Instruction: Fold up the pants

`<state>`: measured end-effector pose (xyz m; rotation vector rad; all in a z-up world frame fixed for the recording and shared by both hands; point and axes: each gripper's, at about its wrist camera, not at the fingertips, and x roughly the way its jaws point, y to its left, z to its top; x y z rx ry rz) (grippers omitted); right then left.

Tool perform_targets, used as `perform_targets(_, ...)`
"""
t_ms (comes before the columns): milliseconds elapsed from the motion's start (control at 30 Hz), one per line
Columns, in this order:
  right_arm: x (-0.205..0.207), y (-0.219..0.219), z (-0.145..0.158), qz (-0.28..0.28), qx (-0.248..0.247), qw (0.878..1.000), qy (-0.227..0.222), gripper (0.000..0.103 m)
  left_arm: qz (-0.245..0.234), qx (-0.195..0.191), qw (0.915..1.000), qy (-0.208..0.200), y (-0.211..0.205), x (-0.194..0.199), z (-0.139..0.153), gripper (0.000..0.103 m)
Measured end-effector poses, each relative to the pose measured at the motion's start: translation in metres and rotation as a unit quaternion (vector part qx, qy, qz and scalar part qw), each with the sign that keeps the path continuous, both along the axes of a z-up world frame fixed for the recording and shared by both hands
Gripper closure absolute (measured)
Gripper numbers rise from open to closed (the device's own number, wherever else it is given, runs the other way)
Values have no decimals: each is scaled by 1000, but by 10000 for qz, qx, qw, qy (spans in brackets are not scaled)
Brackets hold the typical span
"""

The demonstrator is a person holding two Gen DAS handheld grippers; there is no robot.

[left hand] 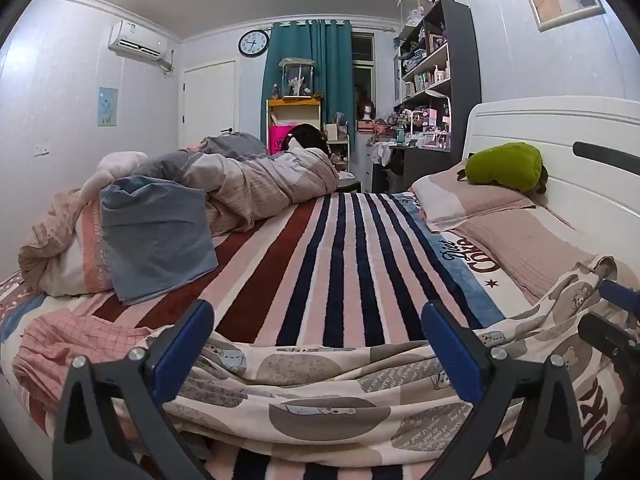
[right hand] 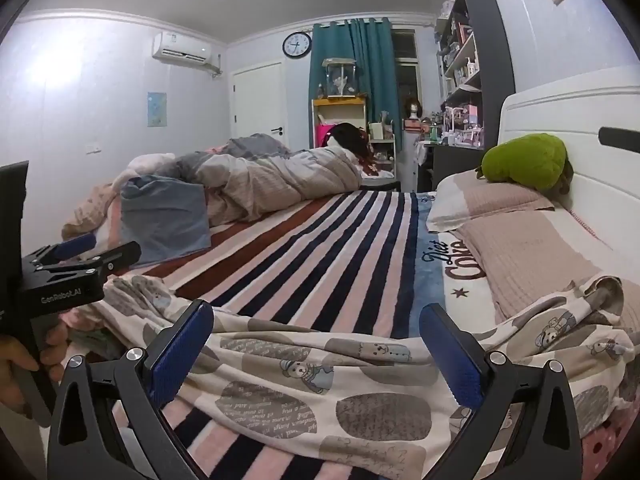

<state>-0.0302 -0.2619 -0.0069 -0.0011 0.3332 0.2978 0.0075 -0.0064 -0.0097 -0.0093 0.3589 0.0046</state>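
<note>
Hovering low over the bed (left hand: 320,248), both grippers sit with jaws spread wide, nothing pinched. The pants (left hand: 320,392), cream with bear print and grey patches, lie crumpled across the striped blanket's (right hand: 320,240) near edge, running under the left gripper (left hand: 318,316) and the right gripper (right hand: 318,320) and reaching up toward the pillows (right hand: 520,248). A hand (right hand: 24,356) grips the left tool's handle. Beyond, a rumpled duvet (left hand: 260,184) and a green plush (left hand: 504,166) by the headboard.

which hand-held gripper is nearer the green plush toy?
Right. The right hand-held gripper sits on the pillow side of the pants; the left hand-held gripper is farther from the green plush toy.
</note>
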Motion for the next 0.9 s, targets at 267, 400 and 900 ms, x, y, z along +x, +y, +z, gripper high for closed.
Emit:
perform_targets(267, -1, -1, -2, -19, 44, 10000, 8, 0, -17, 40, 10000, -5, -4, -4, 0, 1)
perform_targets(400, 0, -1, -1, -50, 41, 10000, -3, 0, -16, 36, 10000, -4, -5, -4, 0, 1)
perform_targets(900, 5, -4, -2, -144, 88, 9999, 25, 0, -40, 16, 10000, 44, -5, 1, 1, 1)
